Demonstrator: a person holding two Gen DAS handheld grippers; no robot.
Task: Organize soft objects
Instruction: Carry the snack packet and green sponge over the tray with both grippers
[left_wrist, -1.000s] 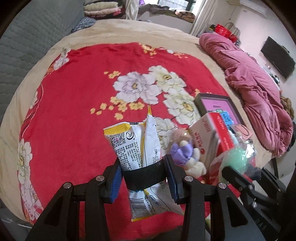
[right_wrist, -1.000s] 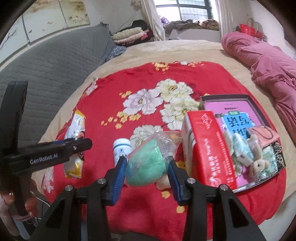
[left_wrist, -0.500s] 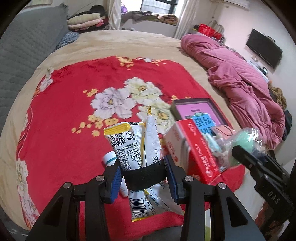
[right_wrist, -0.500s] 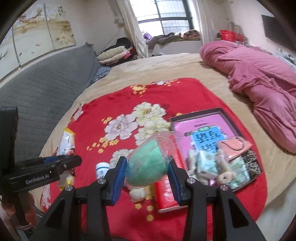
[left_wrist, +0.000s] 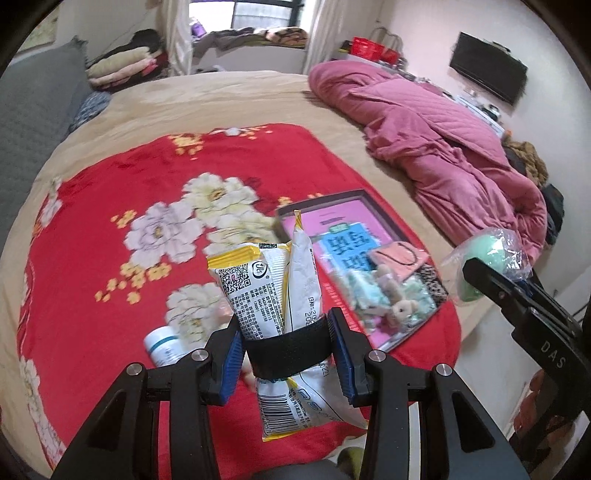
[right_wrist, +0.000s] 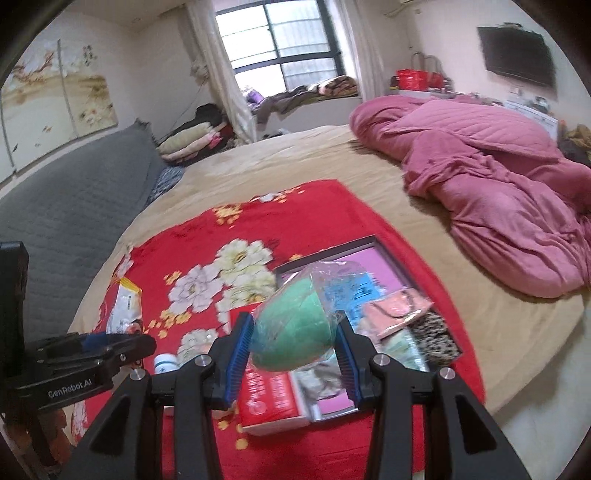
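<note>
My left gripper (left_wrist: 286, 354) is clamped on a white-and-yellow snack packet (left_wrist: 275, 291), both blue pads pressed against its middle, with a black band across the front between them. The packet stands nearly upright in my grip, its barcode end hanging below the pads and its crimped top poking up above the red flowered blanket (left_wrist: 110, 206). Down on that blanket, just left of my left finger, a small white bottle (left_wrist: 162, 345) lies on its side.

Moving right, a shallow dark-rimmed tray (left_wrist: 321, 195) with a pink base sits on the blanket's right part. Inside it I see a blue printed pack, a small pink pouch (left_wrist: 399, 254), a leopard-print piece and a little plush toy (left_wrist: 400, 308) lying among pale green wrappers. From the right wrist camera, a red box (right_wrist: 273, 395) lies just beside the tray's near left edge, below my other grip; whether it touches the tray I cannot tell.

Further right, my right gripper (right_wrist: 293, 347) is closed on a green soft ball in a clear plastic bag (right_wrist: 291, 336), the pads squeezing its sides, the loose bag bunching up above. It hangs in the air over the tray's near end. Off at the far right, a rumpled pink quilt (right_wrist: 498, 177) lies heaped on the beige bedsheet.
</note>
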